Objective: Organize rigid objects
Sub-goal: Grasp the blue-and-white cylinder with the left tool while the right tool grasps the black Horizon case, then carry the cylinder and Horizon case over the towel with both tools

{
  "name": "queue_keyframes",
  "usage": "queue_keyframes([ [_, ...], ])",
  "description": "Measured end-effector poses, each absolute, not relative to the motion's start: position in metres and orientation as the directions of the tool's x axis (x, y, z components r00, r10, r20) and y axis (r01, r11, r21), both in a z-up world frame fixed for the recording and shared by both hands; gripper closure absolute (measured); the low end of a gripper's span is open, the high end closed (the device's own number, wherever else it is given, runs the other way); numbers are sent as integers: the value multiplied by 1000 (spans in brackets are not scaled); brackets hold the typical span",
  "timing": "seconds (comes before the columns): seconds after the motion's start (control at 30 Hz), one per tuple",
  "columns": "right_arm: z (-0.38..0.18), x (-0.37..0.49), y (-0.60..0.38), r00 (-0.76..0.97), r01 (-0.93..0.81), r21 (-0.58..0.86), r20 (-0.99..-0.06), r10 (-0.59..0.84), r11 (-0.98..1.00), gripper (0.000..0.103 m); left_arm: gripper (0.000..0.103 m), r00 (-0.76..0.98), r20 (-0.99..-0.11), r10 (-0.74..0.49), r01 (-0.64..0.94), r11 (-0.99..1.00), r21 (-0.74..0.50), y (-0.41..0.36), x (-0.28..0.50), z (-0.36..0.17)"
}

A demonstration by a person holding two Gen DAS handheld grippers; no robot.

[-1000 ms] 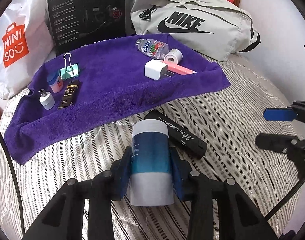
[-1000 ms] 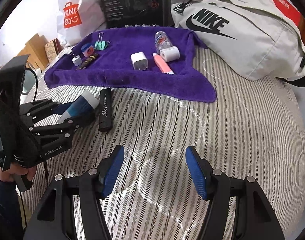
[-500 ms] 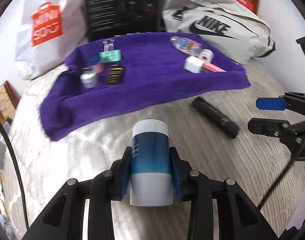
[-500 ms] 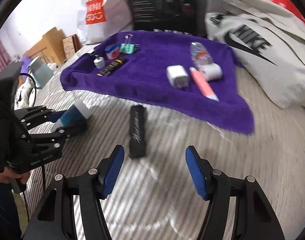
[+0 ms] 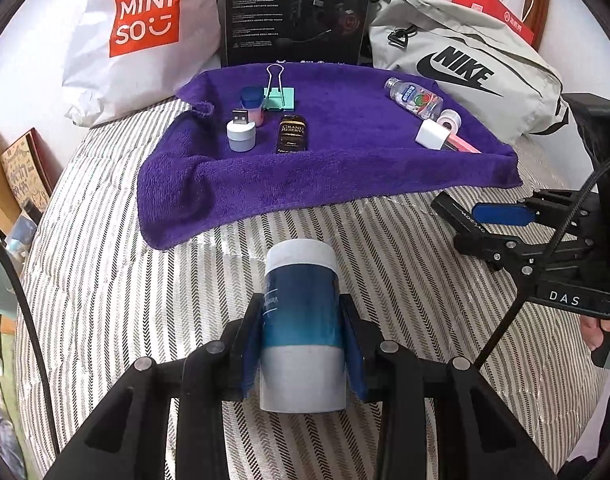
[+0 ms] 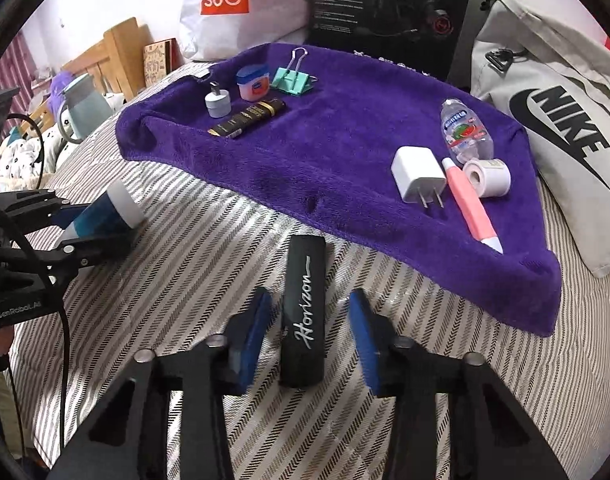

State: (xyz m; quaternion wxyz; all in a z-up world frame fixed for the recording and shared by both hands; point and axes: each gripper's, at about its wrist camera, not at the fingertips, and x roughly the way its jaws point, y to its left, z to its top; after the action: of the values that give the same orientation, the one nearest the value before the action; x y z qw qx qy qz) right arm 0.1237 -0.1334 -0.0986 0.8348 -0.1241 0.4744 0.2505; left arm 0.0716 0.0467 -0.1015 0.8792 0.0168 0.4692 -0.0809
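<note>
Left gripper (image 5: 302,344) clamps blue-white cylindrical tube (image 5: 301,320); my right gripper (image 6: 309,340) wide, straddling black Horizon case (image 6: 305,312); next: close, carry both to purple towel (image 6: 345,140).

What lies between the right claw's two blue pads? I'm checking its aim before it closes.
The black oblong case with white "Horizon" script lies lengthwise on the striped bedcover between the open right claw pads; right wrist view.

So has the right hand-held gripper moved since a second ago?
Yes. The right hand-held gripper has advanced toward the purple towel, now straddling the black Horizon case.
</note>
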Motion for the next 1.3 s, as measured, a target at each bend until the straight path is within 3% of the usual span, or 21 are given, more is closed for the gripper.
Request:
queue_keyframes([
  [0.03, -98, 123, -132, 423, -541, 26, -855, 299, 840, 81, 69, 548, -827, -129, 157, 986, -49, 47, 72, -102],
  [0.57, -97, 102, -160, 429, -486, -20, -876, 219, 874, 81, 69, 554, -825, -113, 154, 988, -32, 46, 72, -103],
  [0.97, -90, 99, -175, 379, -489, 90, -874, 304, 868, 81, 69, 555, -823, -120, 156, 987, -39, 46, 69, -97],
  [1.3, -63, 98, -191, 420, -473, 90, -851, 314, 877, 81, 69, 601, -790, -124, 163, 986, -30, 40, 72, -64],
])
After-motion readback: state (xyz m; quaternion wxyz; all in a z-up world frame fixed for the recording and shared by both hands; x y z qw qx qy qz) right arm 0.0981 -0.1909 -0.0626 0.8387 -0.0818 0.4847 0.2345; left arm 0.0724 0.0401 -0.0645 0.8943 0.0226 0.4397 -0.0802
